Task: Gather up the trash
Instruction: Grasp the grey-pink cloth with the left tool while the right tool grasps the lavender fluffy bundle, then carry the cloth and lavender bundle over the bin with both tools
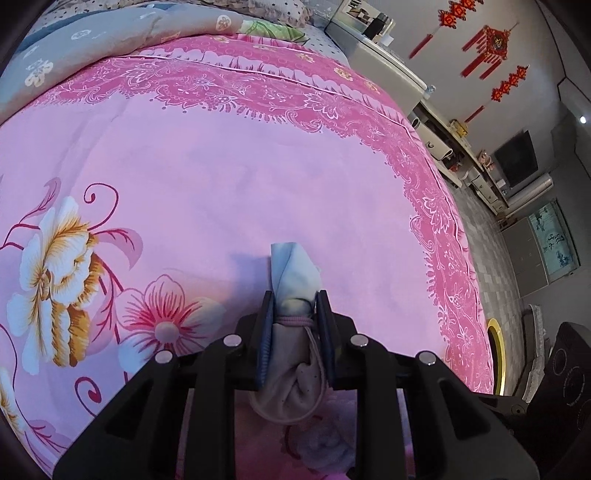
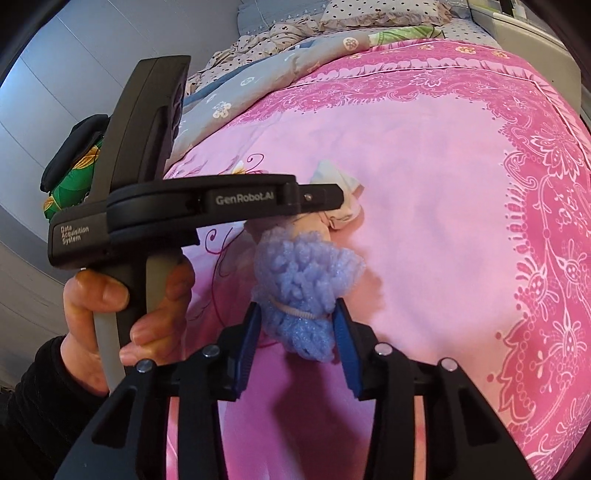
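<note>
In the left wrist view my left gripper [image 1: 295, 295] is shut on a crumpled pale bundle [image 1: 291, 269], white-blue at its tip and beige lower down, with a pink cord around it. It sits low over the pink bedspread [image 1: 221, 177]. The right wrist view has my right gripper [image 2: 297, 306] shut on a blue foam net [image 2: 306, 273] tied with a white band, both blue pads against its sides. Just beyond it the left gripper [image 2: 332, 195] shows side-on, held by a hand [image 2: 110, 314], with the pale bundle [image 2: 338, 177] poking out at its tip.
The bed carries a grey flowered quilt [image 1: 110, 33] and dotted pillows [image 2: 369, 14] at its head. A cabinet [image 1: 388, 55] stands by the bed's far corner, with a tiled floor [image 1: 491, 251] along the right side. Something green and flowered [image 2: 70, 177] lies off the bed's left edge.
</note>
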The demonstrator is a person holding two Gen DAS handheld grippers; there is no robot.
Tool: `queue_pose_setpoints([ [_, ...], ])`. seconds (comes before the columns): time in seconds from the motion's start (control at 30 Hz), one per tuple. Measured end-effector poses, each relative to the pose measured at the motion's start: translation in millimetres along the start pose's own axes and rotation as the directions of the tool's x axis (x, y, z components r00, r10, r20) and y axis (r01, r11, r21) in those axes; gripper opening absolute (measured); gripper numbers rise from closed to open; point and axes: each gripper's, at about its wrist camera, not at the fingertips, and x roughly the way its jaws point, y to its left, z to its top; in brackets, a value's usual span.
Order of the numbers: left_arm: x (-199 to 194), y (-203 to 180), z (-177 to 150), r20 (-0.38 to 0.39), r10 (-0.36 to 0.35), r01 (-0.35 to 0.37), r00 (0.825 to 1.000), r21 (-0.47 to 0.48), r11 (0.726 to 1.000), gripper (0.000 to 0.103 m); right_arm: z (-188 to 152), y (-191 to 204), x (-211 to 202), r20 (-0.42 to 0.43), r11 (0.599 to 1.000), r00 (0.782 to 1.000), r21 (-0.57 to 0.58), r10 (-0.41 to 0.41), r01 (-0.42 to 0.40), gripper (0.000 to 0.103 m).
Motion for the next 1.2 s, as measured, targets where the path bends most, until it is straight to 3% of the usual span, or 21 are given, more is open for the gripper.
queue_pose_setpoints([
  [0.47,-37,-37,-20,0.041,0.019,-0.02,0.999,0.035,0.999,0.021,-44,-10,-68,0.039,0.999,0.999,0.028,-0.034,0.033,0.037],
  [0.83,-87,-79,-74,0.103,0.036,-0.04,0.994,0.035,0.999,0.021,-97,-35,-144,0.1,0.992,0.991,0.102,-0.088,0.078,0.037],
  [0.97,-100,-95,-96,0.112,0.076,-0.08,0.991,0.036,0.996,0.021,-113,-46,-169,0.127,0.989,0.987,0.126,-0.098,0.082,0.037],
  [1.2,-117,-133,-133,0.118,0.078,-0.086,0.99,0.063,0.994,0.021,-139,-72,-211,0.174,0.981,0.977,0.168,-0.124,0.094,0.037],
])
